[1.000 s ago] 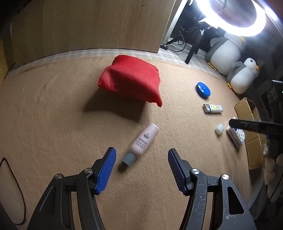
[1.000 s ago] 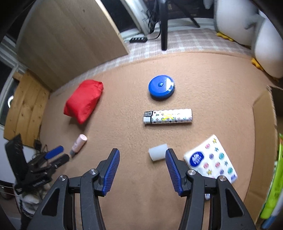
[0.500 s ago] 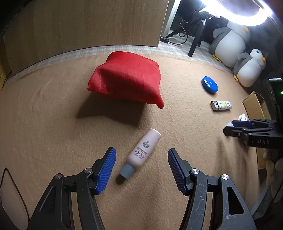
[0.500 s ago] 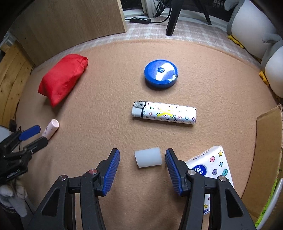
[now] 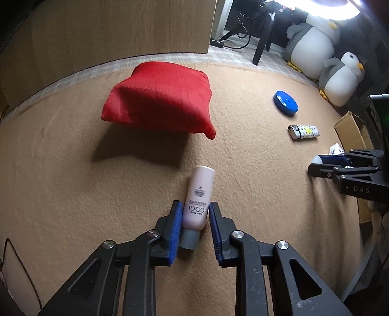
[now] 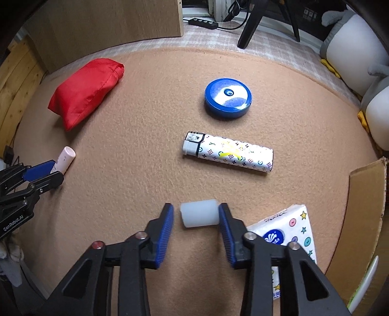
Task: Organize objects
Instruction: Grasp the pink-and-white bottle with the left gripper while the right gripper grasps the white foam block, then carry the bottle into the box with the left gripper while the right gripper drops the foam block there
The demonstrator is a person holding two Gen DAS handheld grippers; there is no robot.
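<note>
Left wrist: bottle [image 5: 198,197] lengthwise, cap nearest.

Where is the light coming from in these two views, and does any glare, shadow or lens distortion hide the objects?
Left wrist view: a blown-out ring light at top right throws the red pouch's hard shadow toward the camera; objects stay readable. Right wrist view: even light, glare only on the blue round tin. Both: fisheye bends the carpet edge, and corners darken.

Tan carpet [image 5: 73,194] before a wooden panel [image 5: 109,29], checked floor [image 6: 279,46] (ring light [image 5: 333,9] glaring above)
</note>
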